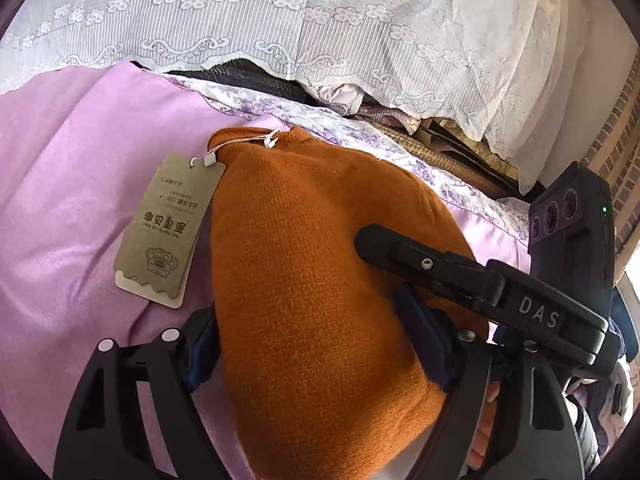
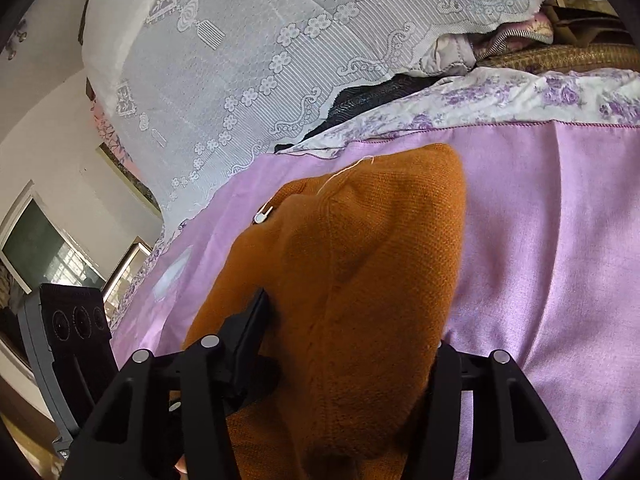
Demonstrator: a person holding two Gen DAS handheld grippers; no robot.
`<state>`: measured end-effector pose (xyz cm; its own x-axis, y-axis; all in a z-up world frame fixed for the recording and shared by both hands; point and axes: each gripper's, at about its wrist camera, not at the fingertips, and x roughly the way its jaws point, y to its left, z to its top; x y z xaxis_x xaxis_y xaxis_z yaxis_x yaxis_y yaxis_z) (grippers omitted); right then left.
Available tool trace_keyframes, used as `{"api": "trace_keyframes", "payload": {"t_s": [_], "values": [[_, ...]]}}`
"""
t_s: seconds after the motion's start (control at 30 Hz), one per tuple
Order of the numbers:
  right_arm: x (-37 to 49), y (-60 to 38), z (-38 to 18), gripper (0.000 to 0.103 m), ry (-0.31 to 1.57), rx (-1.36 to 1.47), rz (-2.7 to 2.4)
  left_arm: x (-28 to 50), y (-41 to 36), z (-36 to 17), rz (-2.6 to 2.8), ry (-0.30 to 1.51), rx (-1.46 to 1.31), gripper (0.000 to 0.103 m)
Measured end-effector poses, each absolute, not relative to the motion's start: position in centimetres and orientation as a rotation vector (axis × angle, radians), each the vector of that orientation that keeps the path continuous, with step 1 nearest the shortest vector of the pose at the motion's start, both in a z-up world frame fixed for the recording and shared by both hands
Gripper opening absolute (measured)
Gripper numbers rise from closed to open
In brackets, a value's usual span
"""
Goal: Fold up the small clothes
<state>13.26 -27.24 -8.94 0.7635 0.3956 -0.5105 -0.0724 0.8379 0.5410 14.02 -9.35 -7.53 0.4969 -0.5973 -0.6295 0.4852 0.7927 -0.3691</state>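
An orange knit garment (image 1: 304,240) lies bunched on a lilac bed sheet (image 1: 68,168), with a grey paper hang tag (image 1: 160,232) tied to its top by a string. My left gripper (image 1: 308,320) is shut on the garment's near part, and its blue pads (image 1: 424,340) press the knit from both sides. In the right wrist view the same garment (image 2: 372,260) fills my right gripper (image 2: 352,320), which is shut on it. Its left finger (image 2: 248,336) lies against the fabric and its right finger is mostly hidden behind the fold. One black finger of the right gripper (image 1: 404,248) rests on the knit.
A white lace cover (image 1: 320,20) drapes over piled things at the back of the bed. A floral purple-and-white border (image 1: 360,136) edges the sheet. Wall and a window (image 2: 36,248) lie to the left in the right wrist view.
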Motion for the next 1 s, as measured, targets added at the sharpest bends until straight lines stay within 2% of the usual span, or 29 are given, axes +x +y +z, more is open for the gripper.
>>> {"api": "trace_keyframes", "payload": {"t_s": [0.47, 1.0], "values": [[9.4, -23.9, -6.7, 0.055, 0.628, 0.494, 0.353, 8.6, -6.1, -4.0, -0.590, 0.731, -0.135, 0.077], [1.1, -13.3, -4.0, 0.055, 0.635, 0.431, 0.549, -2.3, 4.4, -1.2, -0.461, 0.664, -0.165, 0.077]]}}
